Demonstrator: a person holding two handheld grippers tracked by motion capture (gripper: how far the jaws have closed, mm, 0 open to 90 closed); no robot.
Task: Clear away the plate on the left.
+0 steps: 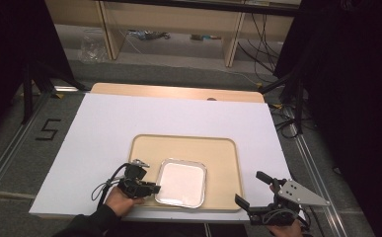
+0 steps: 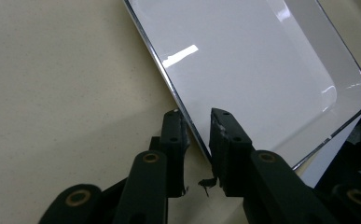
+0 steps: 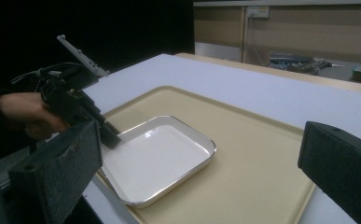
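Rim of white enamel dish [image 1: 181,183] sits between jaws of left hand-held gripper [image 1: 155,188], gap narrow, pads astride left rim but not pressing; grip placed at rim since thin lip is likely easiest purchase; dish lies flat in beige tray [image 1: 223,148] near front edge of tabletop [image 1: 104,128], toward tray's front-left corner; right hand-held gripper [image 1: 251,190] waits wide, empty, off front-right corner; dish shallow, rectangular, rounded corners, glossy white inside, metallic rim.
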